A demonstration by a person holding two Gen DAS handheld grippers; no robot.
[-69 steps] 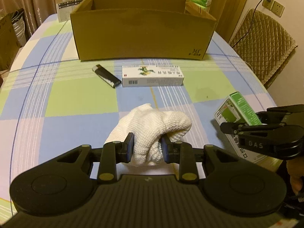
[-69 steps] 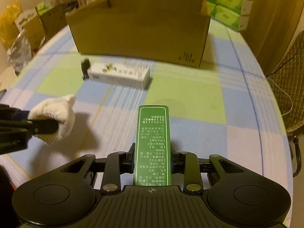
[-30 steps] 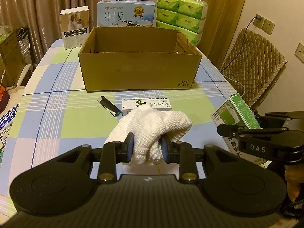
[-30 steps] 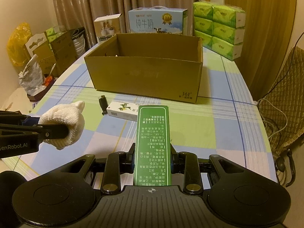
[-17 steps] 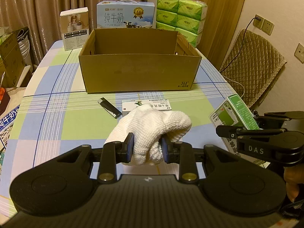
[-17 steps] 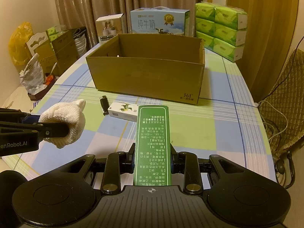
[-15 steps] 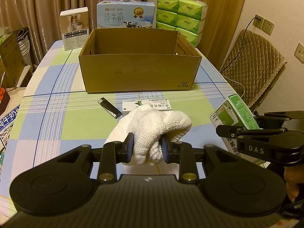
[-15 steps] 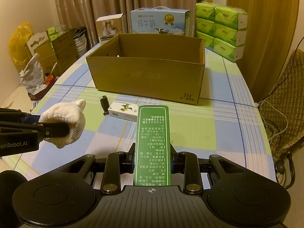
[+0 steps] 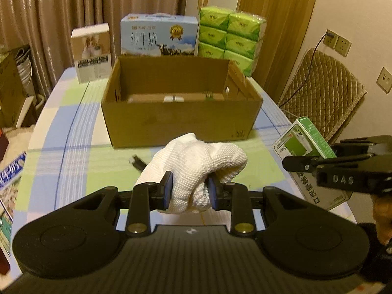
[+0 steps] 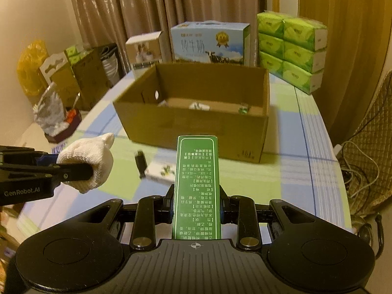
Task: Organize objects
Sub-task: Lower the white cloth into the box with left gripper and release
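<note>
My left gripper (image 9: pixel 189 188) is shut on a white knitted glove (image 9: pixel 203 164), held above the checked tablecloth. My right gripper (image 10: pixel 195 204) is shut on a long green box (image 10: pixel 197 183) with white print, also in the air; the same green box (image 9: pixel 303 142) shows at the right of the left wrist view. Ahead stands an open cardboard box (image 9: pixel 181 120) with a few small items on its floor. On the cloth before the cardboard box (image 10: pixel 196 127) lie a black lighter (image 10: pixel 140 163) and a small white medicine box (image 10: pixel 160 171), partly hidden by the green box.
Behind the cardboard box stand a blue milk carton (image 9: pixel 159 38), a white product box (image 9: pixel 91 51) and stacked green tissue packs (image 9: pixel 230 36). A quilted chair (image 9: pixel 321 98) is at the right. Bags and cartons (image 10: pixel 56 85) crowd the floor left of the table.
Both grippers have risen and moved toward the cardboard box, still holding the glove and the green box. The box's inside floor now shows, and the lighter and white medicine box sit lower in view.
</note>
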